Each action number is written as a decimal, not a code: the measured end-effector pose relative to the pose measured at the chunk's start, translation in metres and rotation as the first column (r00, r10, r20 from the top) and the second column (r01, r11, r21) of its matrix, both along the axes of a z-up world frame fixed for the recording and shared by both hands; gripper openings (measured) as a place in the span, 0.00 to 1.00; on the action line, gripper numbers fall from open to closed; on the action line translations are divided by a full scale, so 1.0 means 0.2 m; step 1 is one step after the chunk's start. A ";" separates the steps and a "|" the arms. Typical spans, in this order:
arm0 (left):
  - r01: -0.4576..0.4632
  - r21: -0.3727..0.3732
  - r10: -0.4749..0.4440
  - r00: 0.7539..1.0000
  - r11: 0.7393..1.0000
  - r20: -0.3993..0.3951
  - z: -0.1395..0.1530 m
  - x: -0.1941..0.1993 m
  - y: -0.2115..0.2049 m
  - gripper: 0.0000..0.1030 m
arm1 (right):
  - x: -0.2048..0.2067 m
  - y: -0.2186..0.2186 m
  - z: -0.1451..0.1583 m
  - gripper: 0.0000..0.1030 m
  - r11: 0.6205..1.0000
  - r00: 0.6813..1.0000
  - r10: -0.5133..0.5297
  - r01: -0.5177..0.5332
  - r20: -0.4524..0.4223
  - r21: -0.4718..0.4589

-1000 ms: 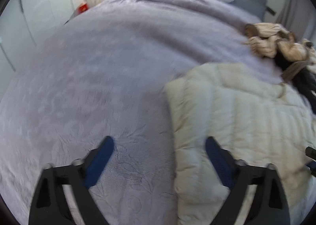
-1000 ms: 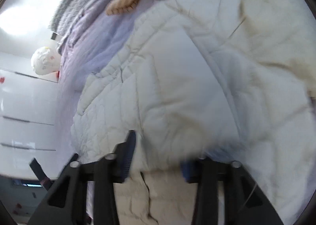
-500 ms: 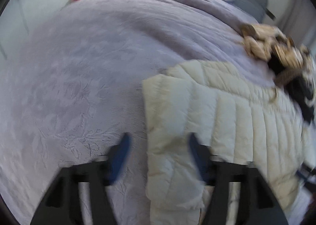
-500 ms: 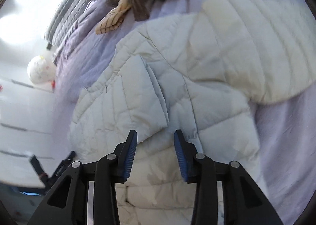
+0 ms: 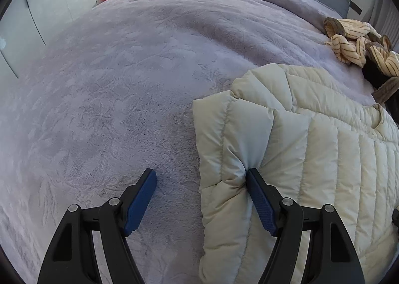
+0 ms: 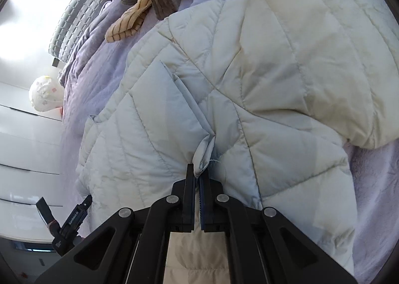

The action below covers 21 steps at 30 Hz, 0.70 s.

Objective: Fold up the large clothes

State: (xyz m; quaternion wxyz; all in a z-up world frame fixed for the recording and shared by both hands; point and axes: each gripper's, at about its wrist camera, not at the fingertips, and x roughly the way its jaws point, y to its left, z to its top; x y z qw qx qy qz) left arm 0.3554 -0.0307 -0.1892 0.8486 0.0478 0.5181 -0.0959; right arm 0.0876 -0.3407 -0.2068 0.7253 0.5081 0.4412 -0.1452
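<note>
Blue-padded, the right gripper (image 6: 198,172) is clamped on a pinch of the cream puffer jacket (image 6: 261,89), spread on the lavender bedspread (image 5: 112,99). The left gripper (image 5: 202,184) is spread wide astride its edge. A fold is being set up; closing left is called for.

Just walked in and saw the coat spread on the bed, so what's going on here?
A person with a gripper in each hand is folding a cream puffer jacket on a lilac bedspread. The right gripper is shut on a fold of the jacket. The left gripper is open, straddling the jacket's edge, one finger pressing into the padding and the other over the bedspread. A pile of other clothes lies beyond.
</note>
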 end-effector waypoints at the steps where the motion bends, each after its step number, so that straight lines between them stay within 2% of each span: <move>1: 0.004 -0.001 -0.004 1.000 1.000 0.001 0.01 0.00 0.00 0.73 | -0.01 0.00 0.01 0.03 1.000 1.000 -0.002 0.002 -0.002 0.002; 4: 0.001 0.011 -0.001 1.000 1.000 0.010 0.05 0.00 0.01 0.73 | -0.05 -0.01 0.05 0.05 1.000 1.000 -0.020 0.020 -0.013 0.010; 8: -0.009 0.027 0.009 1.000 1.000 0.029 0.11 -0.01 0.03 0.73 | -0.09 -0.01 0.13 0.16 0.998 0.999 -0.002 0.000 -0.035 -0.055; 11: -0.003 0.037 0.001 0.999 0.999 0.043 0.17 -0.05 0.03 0.73 | -0.14 -0.02 0.20 0.39 0.996 1.000 -0.003 0.001 -0.019 -0.085; 12: 0.006 0.041 -0.008 0.999 0.999 0.046 0.20 -0.07 0.03 0.73 | -0.16 -0.03 0.22 0.41 0.996 1.000 -0.006 0.006 -0.008 -0.085; 15: 0.055 0.042 -0.057 0.997 0.998 0.046 0.28 -0.17 -0.02 0.73 | -0.24 -0.05 0.24 0.46 0.998 1.000 -0.006 0.006 0.009 -0.059; 19: 0.143 0.024 -0.144 0.989 0.989 0.029 0.34 -0.33 -0.13 0.74 | -0.37 -0.06 0.25 0.59 1.000 1.000 -0.013 0.013 0.014 -0.021; 21: 0.188 0.006 -0.188 0.982 0.982 0.008 0.36 -0.42 -0.20 0.75 | -0.44 -0.07 0.25 0.60 1.000 0.999 -0.026 0.026 0.021 -0.004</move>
